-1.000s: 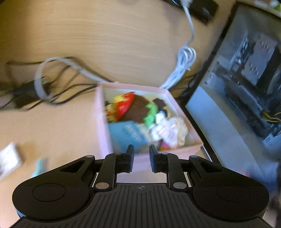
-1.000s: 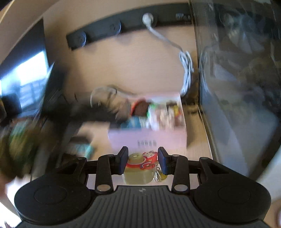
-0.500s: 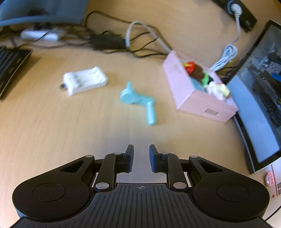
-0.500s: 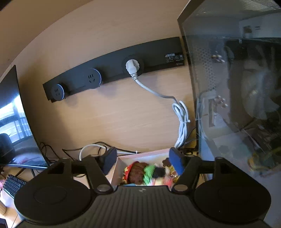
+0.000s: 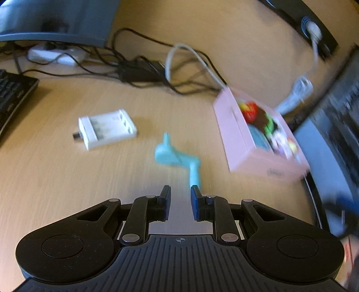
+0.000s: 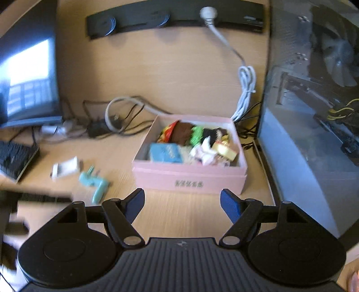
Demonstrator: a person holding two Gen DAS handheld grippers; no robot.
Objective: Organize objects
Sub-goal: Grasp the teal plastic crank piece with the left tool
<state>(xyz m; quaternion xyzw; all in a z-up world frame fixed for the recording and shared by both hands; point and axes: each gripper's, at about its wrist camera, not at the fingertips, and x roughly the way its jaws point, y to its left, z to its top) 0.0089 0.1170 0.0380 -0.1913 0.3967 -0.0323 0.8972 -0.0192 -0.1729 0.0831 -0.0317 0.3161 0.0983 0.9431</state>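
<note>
A pink box (image 5: 237,134) (image 6: 188,177) holds several small toys and packets. Left of it on the desk lie a teal plastic toy (image 5: 177,155) (image 6: 94,182) and a white battery charger (image 5: 107,129) (image 6: 66,168). My left gripper (image 5: 180,202) hovers just short of the teal toy's handle end, its jaws nearly together with nothing between them. My right gripper (image 6: 181,202) is in front of the pink box's near wall. Its jaws are opening and stand wide, with nothing between them.
A tangle of black and white cables (image 5: 143,69) (image 6: 116,121) lies behind the objects. A keyboard (image 5: 11,96) (image 6: 15,157) and a monitor (image 6: 27,74) are at the left. A glass-sided computer case (image 6: 314,112) stands right of the box, and a black power strip (image 6: 175,15) is on the back wall.
My right gripper was shut on a small red-and-white toy, then opened over the box and drew back with nothing in it. The left view swung from the box to the teal toy.
</note>
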